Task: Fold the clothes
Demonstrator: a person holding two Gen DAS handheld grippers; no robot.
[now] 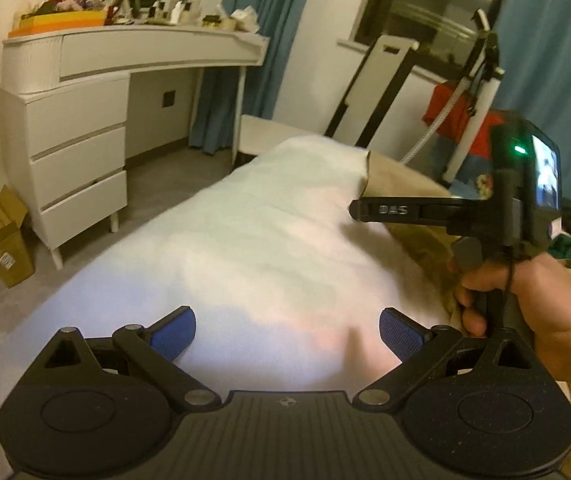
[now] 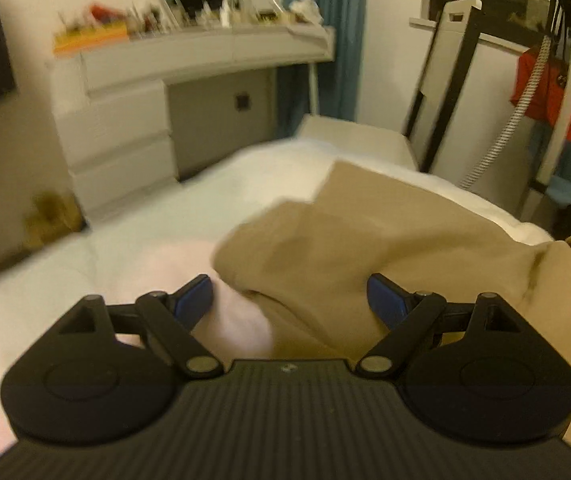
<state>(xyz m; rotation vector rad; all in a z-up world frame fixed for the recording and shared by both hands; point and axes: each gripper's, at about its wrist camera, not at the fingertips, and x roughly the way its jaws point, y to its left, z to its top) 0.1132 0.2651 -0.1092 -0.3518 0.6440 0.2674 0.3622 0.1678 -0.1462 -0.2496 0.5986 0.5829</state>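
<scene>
**Both grippers wide over the bed**

Our left gripper [image 1: 287, 334] has its blue pads [image 1: 173, 336] far apart with nothing between them. Under it and ahead of it we see only the white bed [image 1: 245, 232]. The tan cloth [image 1: 405, 188] lies off to its right, bunched up. Our right gripper [image 2: 289, 300] is spread wide too and grips nothing. The cloth lies crumpled on the bed just ahead of it and on to its right. From the left gripper we see our right hand [image 1: 541, 300] holding the right gripper's handle, over the cloth.
</scene>
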